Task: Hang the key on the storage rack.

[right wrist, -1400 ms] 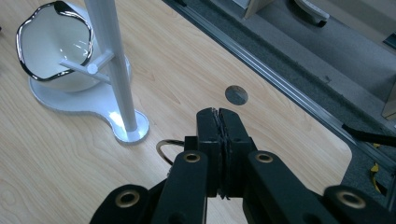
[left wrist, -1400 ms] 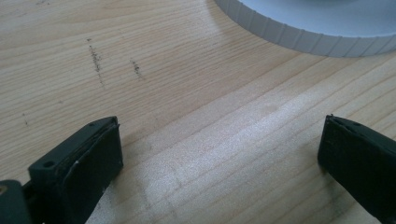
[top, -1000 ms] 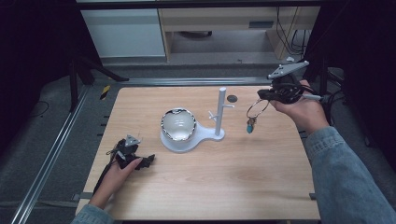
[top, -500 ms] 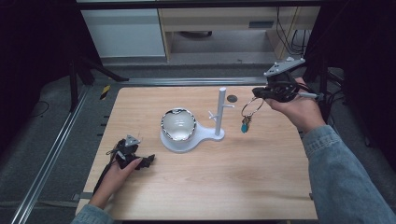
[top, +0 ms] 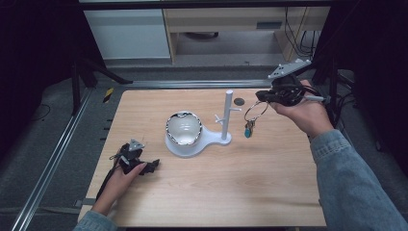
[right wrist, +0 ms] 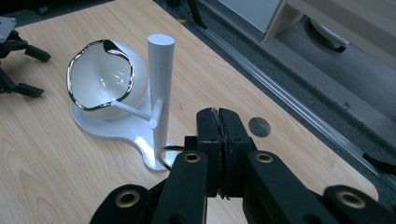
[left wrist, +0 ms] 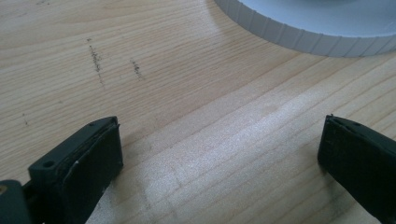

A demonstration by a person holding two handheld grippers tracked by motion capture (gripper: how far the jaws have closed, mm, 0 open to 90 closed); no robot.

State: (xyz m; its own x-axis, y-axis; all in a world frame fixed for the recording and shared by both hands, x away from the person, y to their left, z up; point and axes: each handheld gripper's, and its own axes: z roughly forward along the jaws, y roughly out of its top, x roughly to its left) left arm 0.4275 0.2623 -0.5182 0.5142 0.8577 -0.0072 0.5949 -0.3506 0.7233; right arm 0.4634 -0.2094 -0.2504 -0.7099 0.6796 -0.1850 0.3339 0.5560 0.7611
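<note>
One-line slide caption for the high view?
Right gripper holds a key ring beside the white stand; left gripper rests open.

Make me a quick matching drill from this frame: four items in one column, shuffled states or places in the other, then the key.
Items
1. key ring
2. bowl
3. left gripper
4. dark round spot

States or places
A. jaws wide apart, low over bare wood
B. on the tabletop behind the white post
C. hanging from the shut jaws of the right gripper
D. sitting on the round base of the white stand

Pairs: 1-C, 2-D, 3-A, 4-B
</note>
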